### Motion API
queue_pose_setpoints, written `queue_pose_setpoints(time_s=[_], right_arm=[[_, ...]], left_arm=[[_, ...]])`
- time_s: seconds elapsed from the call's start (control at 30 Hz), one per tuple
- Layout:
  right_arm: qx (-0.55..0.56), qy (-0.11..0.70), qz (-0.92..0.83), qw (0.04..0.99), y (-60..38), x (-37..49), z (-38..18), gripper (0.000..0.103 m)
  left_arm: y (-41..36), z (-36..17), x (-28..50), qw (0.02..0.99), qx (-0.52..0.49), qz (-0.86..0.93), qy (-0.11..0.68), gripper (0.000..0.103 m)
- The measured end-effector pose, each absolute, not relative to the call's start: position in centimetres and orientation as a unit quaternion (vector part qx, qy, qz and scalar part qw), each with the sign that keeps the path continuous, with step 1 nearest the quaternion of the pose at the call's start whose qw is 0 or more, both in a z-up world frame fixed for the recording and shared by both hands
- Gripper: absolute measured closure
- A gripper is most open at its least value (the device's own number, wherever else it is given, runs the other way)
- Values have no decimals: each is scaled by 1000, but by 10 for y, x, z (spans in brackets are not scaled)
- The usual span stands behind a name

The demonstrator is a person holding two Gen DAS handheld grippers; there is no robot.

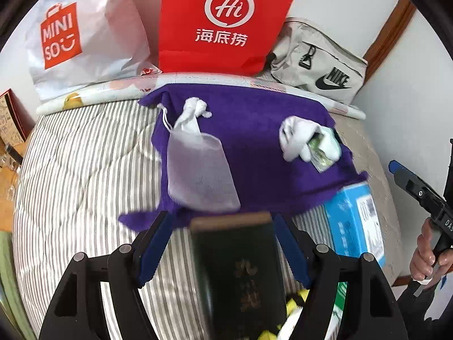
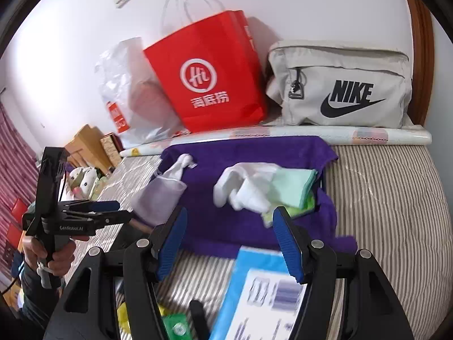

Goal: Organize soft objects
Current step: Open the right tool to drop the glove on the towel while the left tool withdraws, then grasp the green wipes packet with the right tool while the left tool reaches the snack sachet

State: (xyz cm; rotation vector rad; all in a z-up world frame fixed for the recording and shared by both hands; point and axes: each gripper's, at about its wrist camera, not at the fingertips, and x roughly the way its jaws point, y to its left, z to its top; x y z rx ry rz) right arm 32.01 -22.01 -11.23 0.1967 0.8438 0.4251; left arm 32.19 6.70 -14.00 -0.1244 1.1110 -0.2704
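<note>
A purple towel lies spread on the striped bed. On it lie a white mesh drawstring pouch at the left and a white sock bundle with a mint-green cloth at the right. My left gripper is open over the towel's near edge; a dark box stands between its fingers, which do not touch it. My right gripper is open and empty over the towel's near edge, short of the socks.
A blue box lies at the towel's near right corner. A red paper bag, a white Miniso bag, a grey Nike bag and a rolled mat line the wall. Small yellow and green items lie near me.
</note>
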Motion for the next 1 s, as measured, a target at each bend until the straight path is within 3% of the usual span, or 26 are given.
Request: queue_pose_setpoints(time_s=[0.47,1.0], right_arm=[[52,408,220,884,-210,222,-109,40],[-2,456,280,845,-184,157,-170,40]], left_arm=[[56,-125,228,854,-80,-150,492,31],[46,-159,165,844,-79,-160,505,31]])
